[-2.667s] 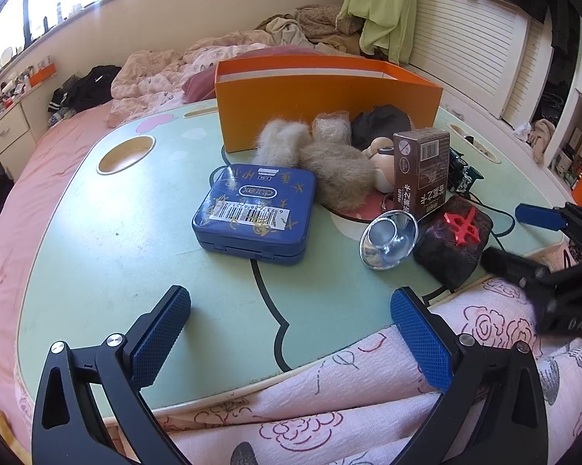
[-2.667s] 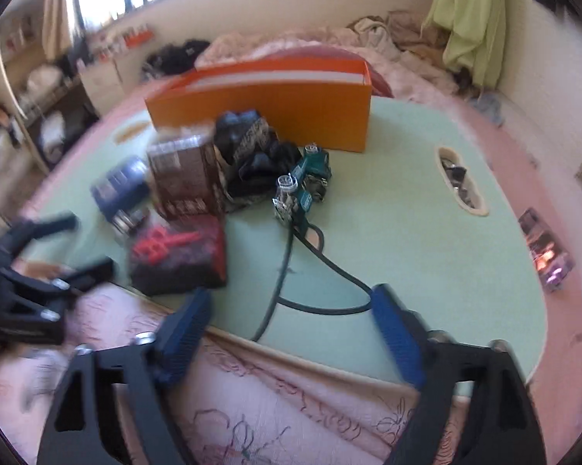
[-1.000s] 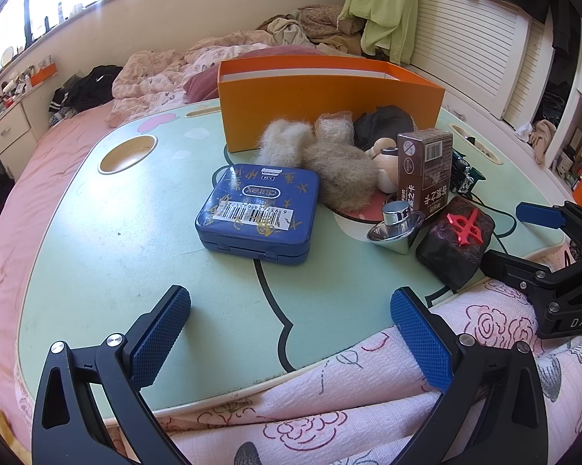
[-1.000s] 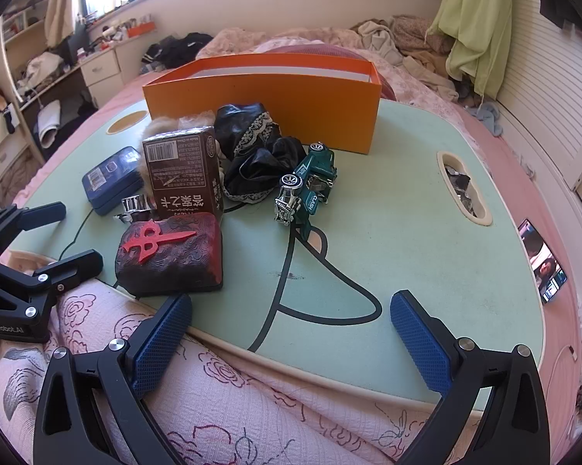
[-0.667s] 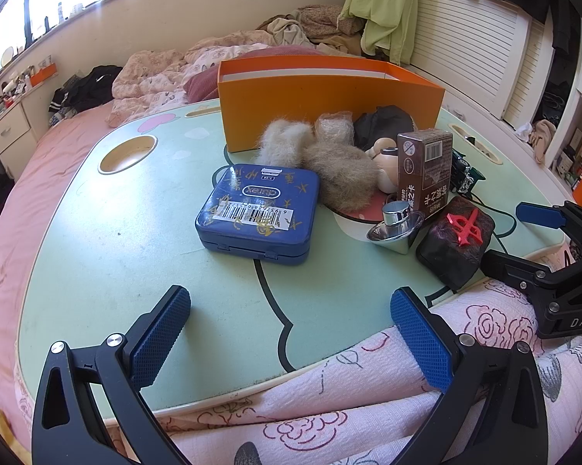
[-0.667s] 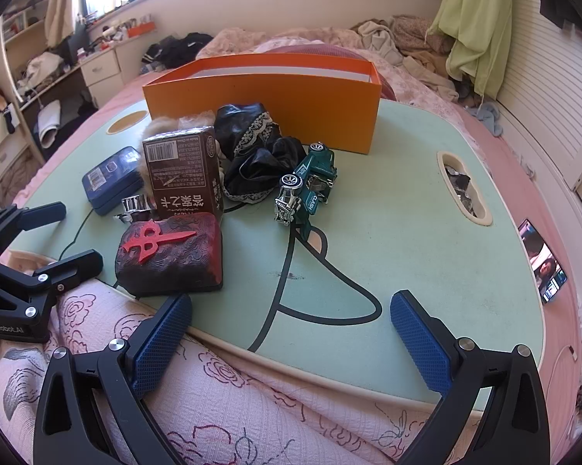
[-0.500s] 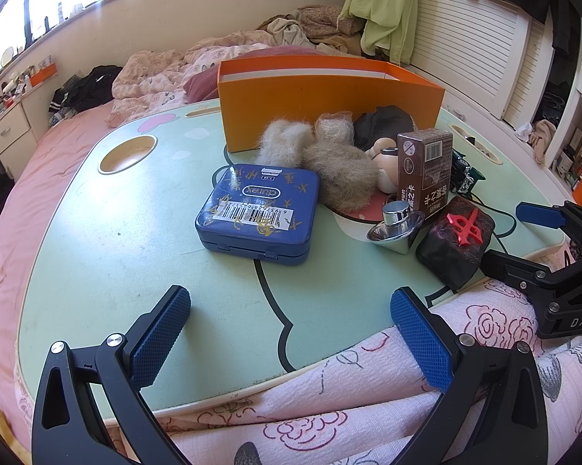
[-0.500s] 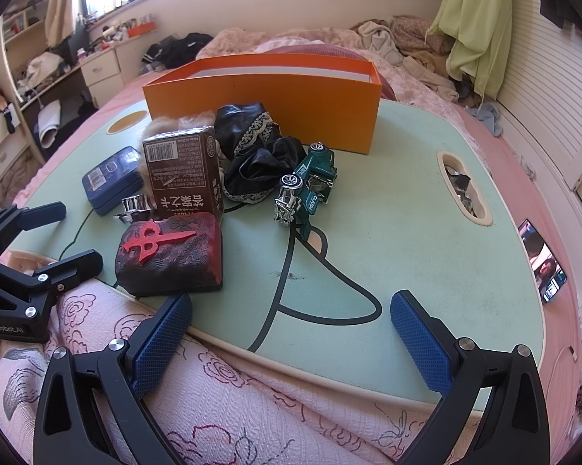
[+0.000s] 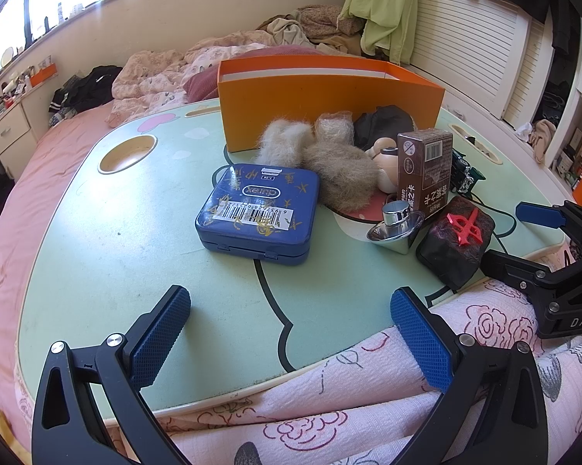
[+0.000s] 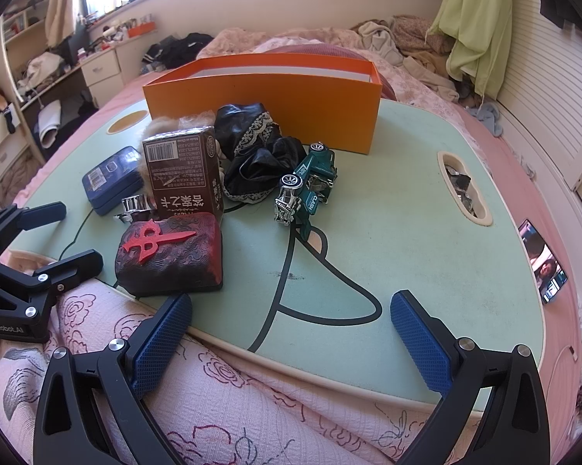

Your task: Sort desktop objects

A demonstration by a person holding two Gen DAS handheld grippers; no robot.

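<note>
My left gripper (image 9: 291, 325) and right gripper (image 10: 291, 329) both hang at the near table (image 9: 97, 240) edge, fingers spread wide, holding nothing — the blue tin (image 9: 258, 213), brown carton (image 10: 184, 172) and green toy car (image 10: 310, 182) sit beyond, before the far orange box (image 10: 263, 104).

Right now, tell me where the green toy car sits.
In the right wrist view the green toy car sits mid-table, beside the black lace cloth on its right, in front of the orange box.
</note>
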